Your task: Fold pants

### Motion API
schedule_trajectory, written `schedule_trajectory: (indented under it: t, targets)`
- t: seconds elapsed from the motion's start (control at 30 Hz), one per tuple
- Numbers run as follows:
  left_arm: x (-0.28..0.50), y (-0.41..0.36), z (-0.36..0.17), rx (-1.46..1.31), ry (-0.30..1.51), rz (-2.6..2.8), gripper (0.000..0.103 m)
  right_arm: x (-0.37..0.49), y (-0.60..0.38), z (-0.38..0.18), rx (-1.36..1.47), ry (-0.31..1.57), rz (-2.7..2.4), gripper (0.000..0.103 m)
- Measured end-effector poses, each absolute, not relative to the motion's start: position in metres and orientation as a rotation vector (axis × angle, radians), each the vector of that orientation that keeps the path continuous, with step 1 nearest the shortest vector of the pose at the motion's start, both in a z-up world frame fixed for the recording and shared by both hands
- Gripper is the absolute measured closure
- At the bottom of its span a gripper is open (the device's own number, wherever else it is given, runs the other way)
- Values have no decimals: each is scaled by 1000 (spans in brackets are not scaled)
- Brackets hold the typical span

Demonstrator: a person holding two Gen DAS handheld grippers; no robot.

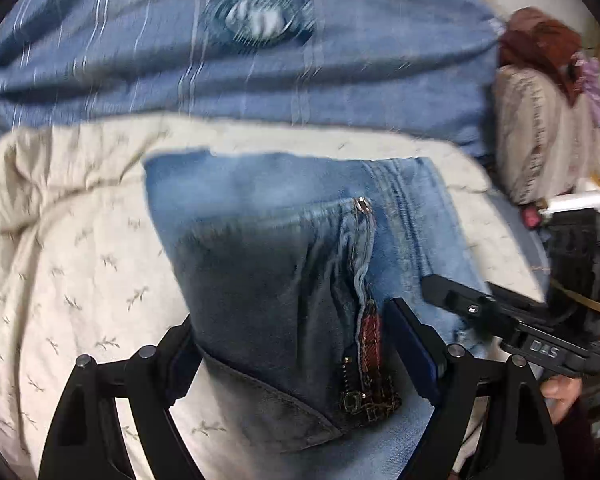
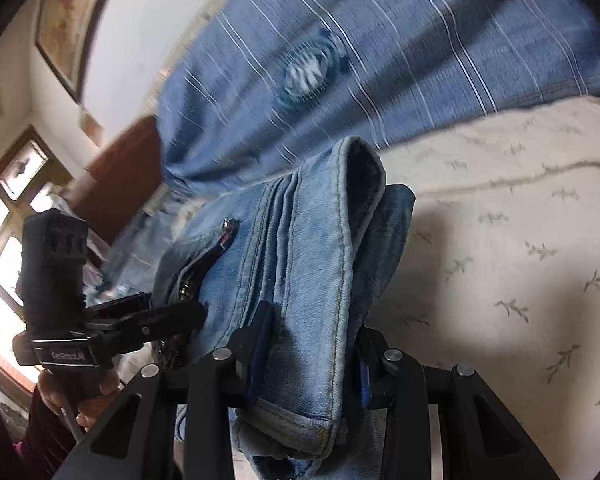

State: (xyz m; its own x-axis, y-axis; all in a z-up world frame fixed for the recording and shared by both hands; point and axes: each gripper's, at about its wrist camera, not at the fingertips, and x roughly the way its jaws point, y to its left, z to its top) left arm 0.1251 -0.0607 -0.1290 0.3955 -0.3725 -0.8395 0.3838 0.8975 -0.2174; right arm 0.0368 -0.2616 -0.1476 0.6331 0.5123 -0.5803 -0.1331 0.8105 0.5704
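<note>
Light blue denim pants (image 1: 268,256) are bunched into a folded bundle held above a cream leaf-print bedcover (image 1: 80,272). My left gripper (image 1: 292,344) is shut on the waistband end beside the open zipper (image 1: 364,344). In the right wrist view the same pants (image 2: 312,272) pass between my right gripper's (image 2: 312,344) fingers, which are shut on a thick seamed fold. The right gripper's body (image 1: 512,320) shows at the right of the left wrist view. The left gripper's body (image 2: 80,320) shows at the left of the right wrist view.
A blue striped pillow or bolster (image 1: 236,48) with a round emblem lies just behind the pants. A cushion with reddish cloth (image 1: 540,120) stands at the right. A window (image 2: 4,240) and a framed picture (image 2: 68,24) are on the wall.
</note>
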Motion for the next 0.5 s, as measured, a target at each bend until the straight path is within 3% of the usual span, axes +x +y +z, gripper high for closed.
schedule_trajectory:
  t: [0.17, 0.27, 0.5]
  targets:
    - [131, -60, -146, 14, 1048, -449, 16, 48, -259, -171, 522, 876, 318, 62]
    - [125, -63, -139, 39, 1035, -444, 16, 46, -262, -170, 518, 881, 299, 51]
    - [69, -48, -82, 89, 845, -390, 13, -10, -263, -127, 375, 723, 171, 43]
